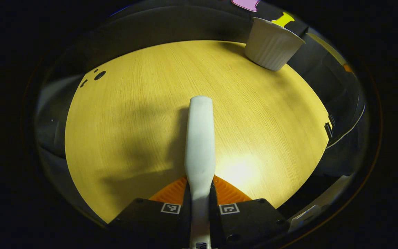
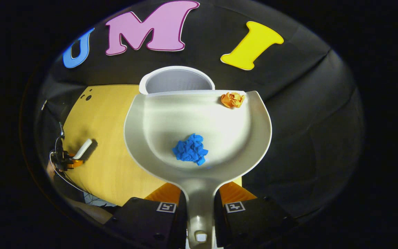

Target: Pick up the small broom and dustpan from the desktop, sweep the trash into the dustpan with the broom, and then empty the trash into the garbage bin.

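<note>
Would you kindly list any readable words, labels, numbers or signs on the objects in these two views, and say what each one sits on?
No readable text stands on any object.
Square coded markers on the left tool and right tool: patterns, not text.
Dustpan, broom handle, garbage bin, blue paper wad, orange paper wad: unmarked.

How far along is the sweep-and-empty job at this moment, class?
Done: both tools are picked up and the trash is swept up. A blue paper wad and an orange paper wad lie in the dustpan. In hand: the right claw grips the dustpan's handle, holding its front edge at the white garbage bin; the left claw grips the broom handle over the desktop. Left: tipping the wads into the bin.
</note>
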The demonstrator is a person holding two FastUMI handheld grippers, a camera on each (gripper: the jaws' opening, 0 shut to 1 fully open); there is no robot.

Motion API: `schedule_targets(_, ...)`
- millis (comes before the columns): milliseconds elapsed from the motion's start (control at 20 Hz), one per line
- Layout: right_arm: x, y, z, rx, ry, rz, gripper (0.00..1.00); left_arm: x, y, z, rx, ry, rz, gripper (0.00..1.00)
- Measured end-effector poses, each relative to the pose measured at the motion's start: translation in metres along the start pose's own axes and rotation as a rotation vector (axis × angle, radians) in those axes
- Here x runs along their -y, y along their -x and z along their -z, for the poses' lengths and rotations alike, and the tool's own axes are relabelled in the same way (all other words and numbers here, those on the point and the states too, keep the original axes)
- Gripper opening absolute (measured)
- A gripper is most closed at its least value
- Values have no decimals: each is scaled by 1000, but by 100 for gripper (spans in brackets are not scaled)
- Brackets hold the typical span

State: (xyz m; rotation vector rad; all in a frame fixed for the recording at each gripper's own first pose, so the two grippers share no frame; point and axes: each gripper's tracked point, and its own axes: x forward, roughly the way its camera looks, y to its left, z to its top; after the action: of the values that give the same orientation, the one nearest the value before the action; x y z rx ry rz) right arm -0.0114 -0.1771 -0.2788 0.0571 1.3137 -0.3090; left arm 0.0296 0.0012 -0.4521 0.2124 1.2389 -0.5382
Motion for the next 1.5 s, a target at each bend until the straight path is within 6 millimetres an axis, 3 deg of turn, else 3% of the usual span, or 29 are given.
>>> schedule_targets(50, 6, -2, -9, -8, 8, 11, 33, -1, -2, 1, 1, -3, 1, 26)
schedule_targets(100, 11, -5, -18, -13, 16, 23, 36, -3, -3, 1, 0, -6, 1, 26)
schedule_targets(150, 17, -8, -28, -22, 25, 36, 33, -3, -4, 2, 0, -8, 1, 26)
schedule_targets(350, 37, -23, -55, -74, 110, 104, 36, -7, -9, 7, -4, 8, 6, 26)
schedule_targets(400, 38, -26, -61, -93, 132, 108, 32, -8, -9, 8, -4, 9, 6, 26)
schedule_targets(550, 39, -35, -74, -149, 195, 124, 40, -12, -12, 12, -6, 8, 4, 26)
schedule_targets(700, 34, -47, -84, -178, 219, 132, 36, -16, -15, 14, -3, 19, 12, 26)
schedule_targets(950, 31, -58, -94, -270, 311, 151, 40, -15, -17, 15, -4, 13, 15, 26)
schedule_targets(1000, 33, -54, -95, -300, 336, 150, 33, -15, -18, 16, -7, 11, 15, 26)
schedule_targets(1300, 35, -59, -124, -417, 375, 145, 36, -14, -19, 17, -11, 32, 10, 26)
schedule_targets(1500, 30, -61, -131, -443, 362, 116, 36, -14, -19, 17, -16, 37, 5, 26)
